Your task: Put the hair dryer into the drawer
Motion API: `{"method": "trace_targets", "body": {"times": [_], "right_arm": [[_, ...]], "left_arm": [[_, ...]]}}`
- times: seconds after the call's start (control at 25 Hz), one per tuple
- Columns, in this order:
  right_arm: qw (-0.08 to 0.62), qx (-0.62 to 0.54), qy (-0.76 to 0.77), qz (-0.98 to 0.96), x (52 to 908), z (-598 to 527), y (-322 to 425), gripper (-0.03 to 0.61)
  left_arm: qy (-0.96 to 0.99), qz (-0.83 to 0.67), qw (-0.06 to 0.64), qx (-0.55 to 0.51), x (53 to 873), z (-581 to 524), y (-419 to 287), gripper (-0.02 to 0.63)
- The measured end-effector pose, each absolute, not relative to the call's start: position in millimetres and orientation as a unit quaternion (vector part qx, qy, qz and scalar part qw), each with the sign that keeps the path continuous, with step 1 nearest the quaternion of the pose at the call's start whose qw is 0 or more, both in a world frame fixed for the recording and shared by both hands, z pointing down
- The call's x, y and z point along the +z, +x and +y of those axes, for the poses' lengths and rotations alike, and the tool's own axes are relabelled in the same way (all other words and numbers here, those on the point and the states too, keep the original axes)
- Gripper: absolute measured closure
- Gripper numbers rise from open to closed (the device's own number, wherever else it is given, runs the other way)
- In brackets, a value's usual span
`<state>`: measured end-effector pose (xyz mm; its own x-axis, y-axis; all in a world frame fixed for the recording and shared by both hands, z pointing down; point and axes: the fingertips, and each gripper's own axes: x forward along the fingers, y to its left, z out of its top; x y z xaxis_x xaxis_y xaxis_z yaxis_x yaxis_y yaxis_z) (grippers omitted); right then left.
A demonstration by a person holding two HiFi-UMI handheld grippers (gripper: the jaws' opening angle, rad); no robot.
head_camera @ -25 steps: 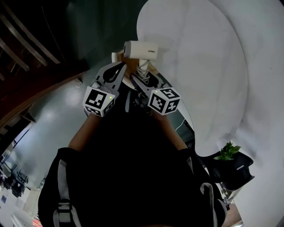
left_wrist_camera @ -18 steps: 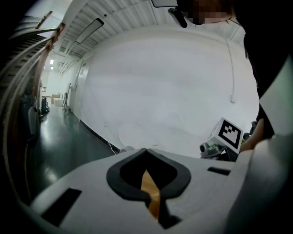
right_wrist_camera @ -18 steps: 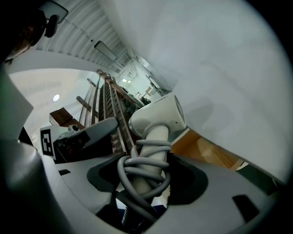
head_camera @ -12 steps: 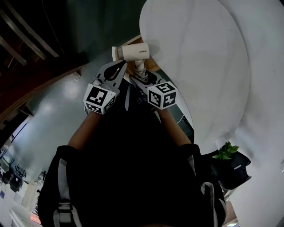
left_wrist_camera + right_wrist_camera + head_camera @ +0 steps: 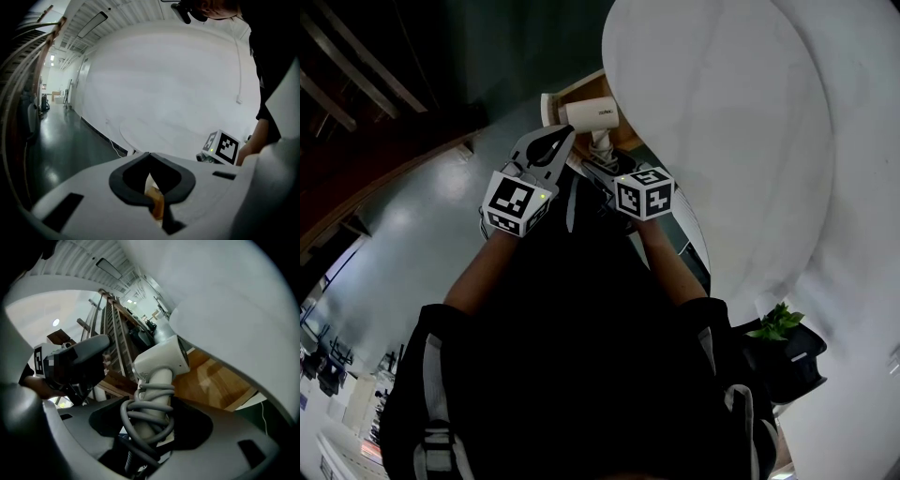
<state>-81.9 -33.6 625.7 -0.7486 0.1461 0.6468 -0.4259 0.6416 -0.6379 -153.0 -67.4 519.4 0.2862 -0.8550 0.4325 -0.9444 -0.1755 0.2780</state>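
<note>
White hair dryer (image 5: 586, 114), barrel crosswise, cord-wrapped handle upright, pinched in right claw (image 5: 153, 425); left claw (image 5: 150, 155) pressed together.

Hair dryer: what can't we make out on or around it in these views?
- Hair dryer handle end and plug: in the right gripper view, hidden behind the right tongs and the wound cord.
- Wooden surface behind it: only a patch shows below the white surface. Cannot tell if it is a drawer.
- Brown bit in the left gripper view: mostly hidden by the left tongs.
</note>
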Motion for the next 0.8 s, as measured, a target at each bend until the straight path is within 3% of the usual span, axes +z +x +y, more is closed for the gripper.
{"method": "trace_targets", "body": {"times": [0.8], "right_arm": [[0.45,0.403,0.092,-0.792,717.0,-48.1,-84.1,0.285]], "left_arm": [[0.767,-0.557,0.291,0.129,573.6,-74.3,-147.9,0.606]]}}
